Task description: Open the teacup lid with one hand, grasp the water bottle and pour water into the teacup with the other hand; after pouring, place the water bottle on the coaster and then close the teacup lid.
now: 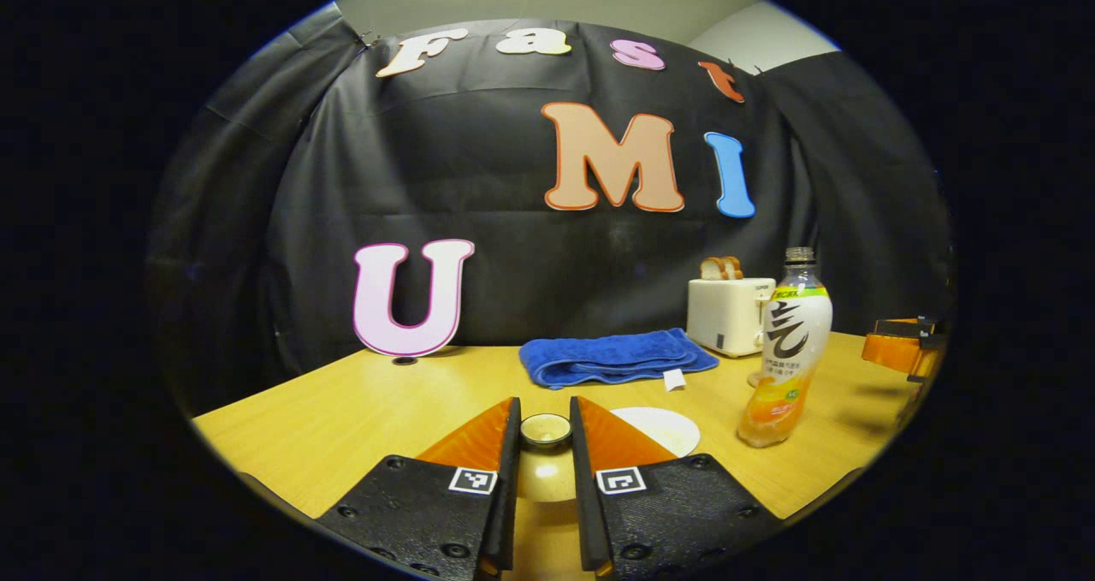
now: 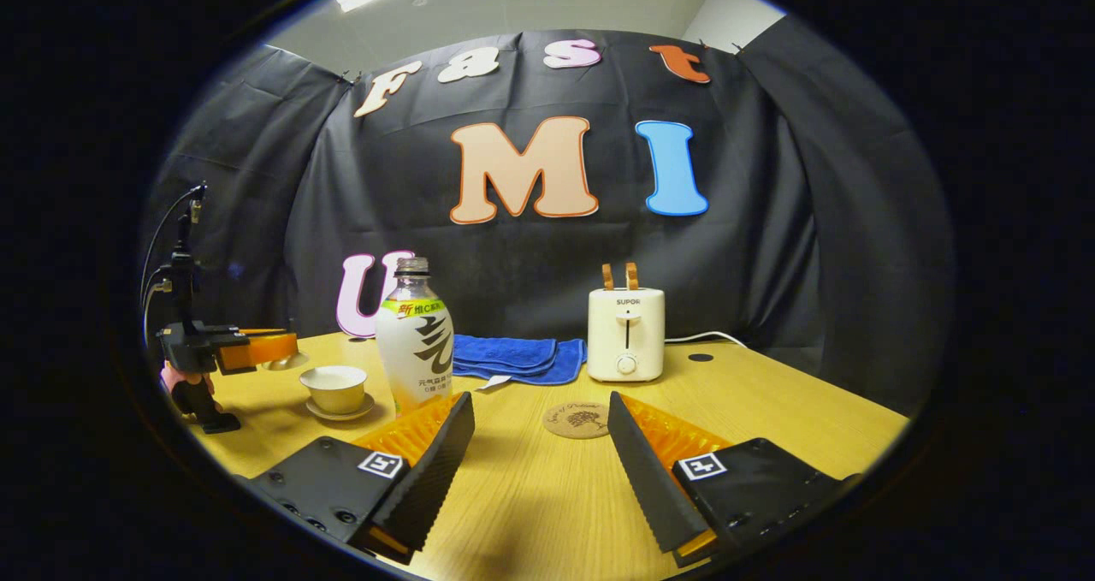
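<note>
**Left gripper pinching lid knob, right gripper spread over table**

Left gripper: fingers nearly closed, both sides pressed against the knob of the teacup lid. In the right gripper view the same gripper sits at far left, held by a hand, with the lid under its tips, up off the cup and left of it.

Right gripper: fingers wide apart, holding nothing, low over the table. In the left gripper view it shows at the right edge.

Scene, largest first:
- Wooden table, light grain.
- Toaster at the far side, upright, two bread slices sticking out of it.
- Blue towel, folded, left of the toaster, near the wall.
- Water bottle, upright, cap off, between teacup and towel; just beyond the right gripper's left finger.
- Teacup, uncovered, standing on its saucer, left of the bottle.
- Coaster, round, flat on the table between the right gripper's fingers, nearer than the toaster, apart from the bottle.
</note>
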The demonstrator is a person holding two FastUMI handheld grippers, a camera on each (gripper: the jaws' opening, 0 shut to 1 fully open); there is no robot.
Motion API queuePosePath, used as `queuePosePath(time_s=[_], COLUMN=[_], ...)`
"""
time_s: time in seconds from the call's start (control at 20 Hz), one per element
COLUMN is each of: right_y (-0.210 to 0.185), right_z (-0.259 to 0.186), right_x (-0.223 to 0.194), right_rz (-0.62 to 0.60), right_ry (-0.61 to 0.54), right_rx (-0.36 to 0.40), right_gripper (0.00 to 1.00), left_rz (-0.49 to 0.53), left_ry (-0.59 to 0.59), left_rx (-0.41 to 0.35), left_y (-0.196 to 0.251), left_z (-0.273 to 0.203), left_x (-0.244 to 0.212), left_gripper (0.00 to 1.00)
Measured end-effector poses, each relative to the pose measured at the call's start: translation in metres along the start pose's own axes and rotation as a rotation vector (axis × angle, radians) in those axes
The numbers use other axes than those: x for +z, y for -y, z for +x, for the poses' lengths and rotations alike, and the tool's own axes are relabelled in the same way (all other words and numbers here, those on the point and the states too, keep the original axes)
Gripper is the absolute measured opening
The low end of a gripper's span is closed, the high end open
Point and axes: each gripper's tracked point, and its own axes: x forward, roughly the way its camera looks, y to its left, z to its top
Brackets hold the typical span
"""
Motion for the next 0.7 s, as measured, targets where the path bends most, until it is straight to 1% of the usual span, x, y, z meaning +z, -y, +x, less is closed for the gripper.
queuePosePath(time_s=[0.05,0.15,0.2,0.25,0.3,0.4,0.45,0.7], right_y=[-0.005,-0.016,-0.02,-0.024,-0.03,-0.05,-0.057,-0.089], right_z=[0.002,0.008,0.011,0.013,0.016,0.028,0.032,0.054], right_x=[-0.001,-0.002,-0.002,-0.002,-0.002,-0.003,-0.004,-0.01], right_rz=[0.001,0.003,0.004,0.004,0.004,0.007,0.007,0.008], right_ry=[-0.003,-0.005,-0.006,-0.007,-0.007,-0.01,-0.011,-0.034], right_rx=[0.02,0.061,0.072,0.083,0.099,0.154,0.169,0.233], right_gripper=[1.0,0.99,0.95,0.95,1.0,0.99,0.99,0.99], left_rz=[0.0,0.002,0.003,0.004,0.003,0.006,0.004,0.004], left_ry=[0.002,0.003,0.003,0.004,0.003,0.003,0.002,0.003], left_rx=[0.016,0.043,0.057,0.063,0.069,0.101,0.111,0.121], left_y=[-0.007,-0.019,-0.026,-0.03,-0.034,-0.048,-0.051,-0.062], left_z=[-0.003,-0.009,-0.012,-0.013,-0.015,-0.019,-0.019,-0.024], left_x=[-0.001,0.0,0.0,0.0,0.0,-0.001,-0.001,-0.001], left_gripper=[0.28,0.27,0.28,0.28,0.27,0.28,0.27,0.27])
